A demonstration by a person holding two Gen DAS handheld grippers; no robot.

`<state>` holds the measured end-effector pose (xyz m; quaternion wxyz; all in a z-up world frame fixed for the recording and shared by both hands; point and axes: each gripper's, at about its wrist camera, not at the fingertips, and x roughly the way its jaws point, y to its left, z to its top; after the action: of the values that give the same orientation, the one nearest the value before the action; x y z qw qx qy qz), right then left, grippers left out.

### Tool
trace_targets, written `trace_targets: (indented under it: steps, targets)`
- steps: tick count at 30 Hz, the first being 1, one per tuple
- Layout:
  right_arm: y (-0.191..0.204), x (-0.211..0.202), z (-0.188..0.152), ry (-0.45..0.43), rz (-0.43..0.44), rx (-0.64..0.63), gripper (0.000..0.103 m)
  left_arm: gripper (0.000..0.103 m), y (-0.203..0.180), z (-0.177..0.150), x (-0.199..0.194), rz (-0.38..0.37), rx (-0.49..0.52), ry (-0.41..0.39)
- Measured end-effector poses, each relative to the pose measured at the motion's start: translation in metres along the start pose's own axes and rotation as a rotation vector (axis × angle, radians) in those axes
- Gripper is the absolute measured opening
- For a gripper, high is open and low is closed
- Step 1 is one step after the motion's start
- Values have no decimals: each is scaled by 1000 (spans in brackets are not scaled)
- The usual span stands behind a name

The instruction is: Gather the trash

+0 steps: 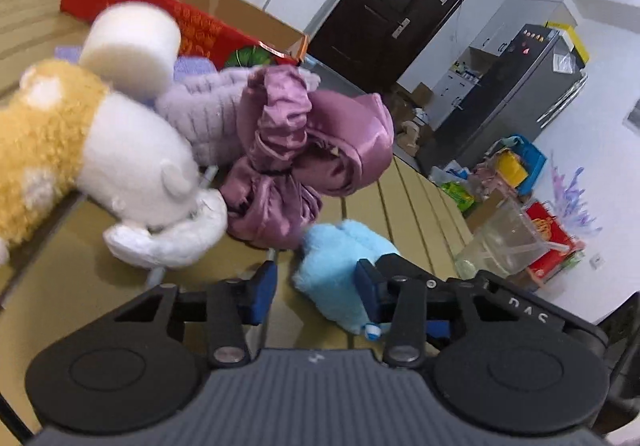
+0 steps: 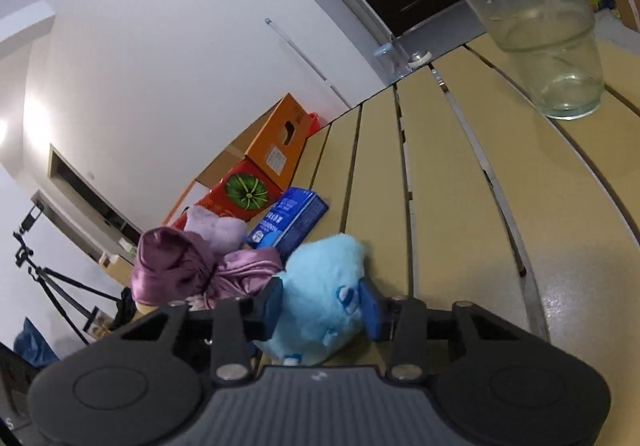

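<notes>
A crumpled white tissue wad (image 1: 168, 238) lies on the slatted tan table (image 1: 412, 202) under a white and yellow plush (image 1: 80, 150). A clear plastic cup (image 1: 500, 242) with a straw stands at the table's right side; it also shows in the right wrist view (image 2: 548, 26). A blue plush (image 1: 340, 262) lies between the two grippers. My left gripper (image 1: 316, 294) is open, the blue plush beside its right finger. My right gripper (image 2: 320, 310) has its jaws apart around the blue plush (image 2: 324, 294); I cannot tell whether the pads touch it.
A purple satin cloth (image 1: 312, 150), a lilac plush (image 1: 208, 114), a white foam cylinder (image 1: 132, 42) and a red-orange carton (image 1: 192, 18) crowd the table's far side. A blue box (image 2: 288, 218) lies by the carton. Floor clutter and a fridge (image 1: 520, 86) lie beyond.
</notes>
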<state>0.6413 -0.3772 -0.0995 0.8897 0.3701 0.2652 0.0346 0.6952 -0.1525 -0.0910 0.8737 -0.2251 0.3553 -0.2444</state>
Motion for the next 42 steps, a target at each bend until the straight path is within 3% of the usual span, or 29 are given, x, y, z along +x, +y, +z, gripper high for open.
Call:
trace_targets:
  steps: [2, 7, 12, 16, 20, 23, 25, 28, 31, 33, 38, 41, 42]
  targets:
    - [1, 0, -1, 4, -1, -8, 35, 28, 2, -5, -6, -31, -15, -1]
    - [6, -16, -5, 22, 18, -6, 32, 26, -3, -12, -29, -15, -3, -23]
    - [39, -50, -36, 55, 103, -63, 31, 25, 2, -37, -101, -2, 35, -105]
    - [97, -91, -94, 61, 176, -248, 31, 25, 18, -75, -192, 29, 41, -204]
    - [131, -121, -176, 87, 204, -417, 30, 21, 44, -129, -266, 73, 40, -194]
    - [128, -121, -221, 168, 214, -392, 30, 21, 73, -167, -293, 120, -46, -156]
    - [117, -105, -241, 245, 194, -349, 30, 21, 95, -181, -291, 146, -123, -121]
    - [95, -67, -257, 341, 134, -265, 30, 21, 127, -192, -264, 181, -162, -47]
    - [66, -30, -275, 414, 56, -184, 29, 20, 161, -196, -221, 229, -235, 58]
    - [50, 0, -287, 451, 15, -149, 28, 20, 176, -198, -193, 265, -209, 101]
    - [17, 79, -307, 595, -72, -113, 28, 18, 231, -204, -136, 344, -291, 200]
    - [9, 106, -319, 651, -137, -155, 29, 2, 247, -207, -112, 347, -289, 246]
    - [10, 112, -319, 653, -155, -176, 30, 2, 245, -205, -108, 375, -255, 243]
